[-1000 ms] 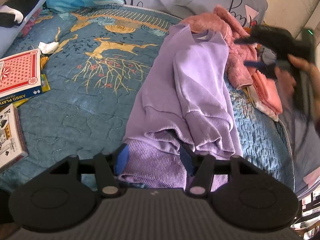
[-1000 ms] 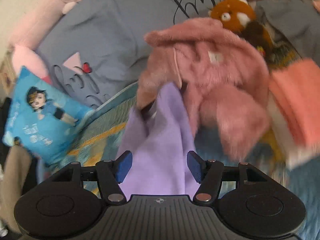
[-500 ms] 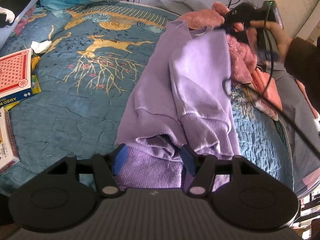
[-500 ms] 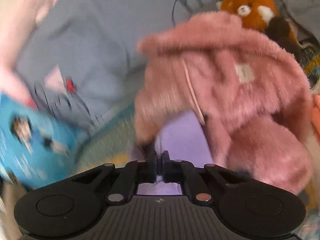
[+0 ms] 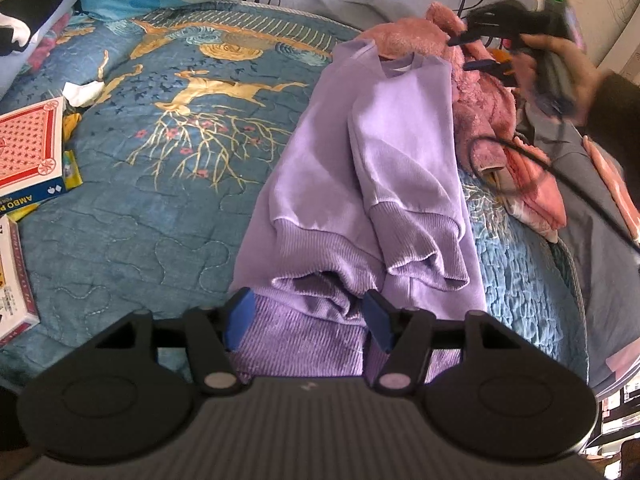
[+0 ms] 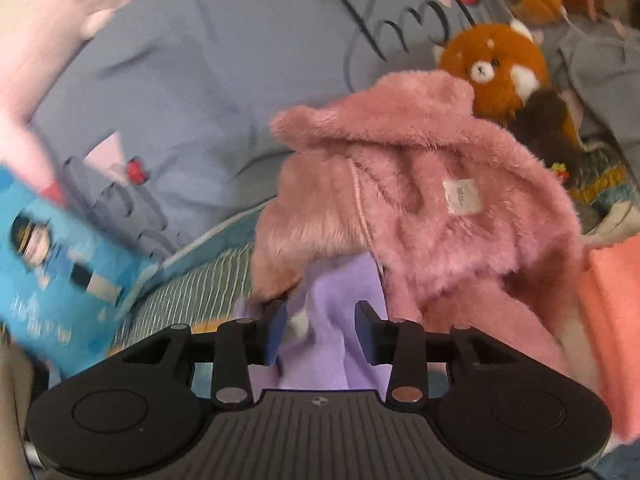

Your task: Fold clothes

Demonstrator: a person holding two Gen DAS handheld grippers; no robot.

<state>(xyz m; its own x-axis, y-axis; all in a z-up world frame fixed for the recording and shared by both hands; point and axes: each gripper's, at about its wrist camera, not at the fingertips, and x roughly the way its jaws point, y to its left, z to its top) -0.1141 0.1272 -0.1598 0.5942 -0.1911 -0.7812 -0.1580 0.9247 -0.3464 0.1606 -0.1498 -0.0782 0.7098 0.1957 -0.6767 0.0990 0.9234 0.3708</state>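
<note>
Possibly snagging the pink fleece (image 6: 460,184) — both grippers, left (image 5: 308,316) and right (image 6: 322,332), fingers apart, empty, astride the purple sweatshirt (image 5: 360,168).

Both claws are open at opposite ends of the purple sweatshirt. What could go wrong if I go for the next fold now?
The right claw is open at the collar of the purple sweatshirt, which lies against the pink fleece jacket; closing there could pinch fleece and drag it along.

The left claw is open over the bunched ribbed hem, so it may catch only one layer.

The folded-in sleeves lie loose and could slide open when lifted.
</note>
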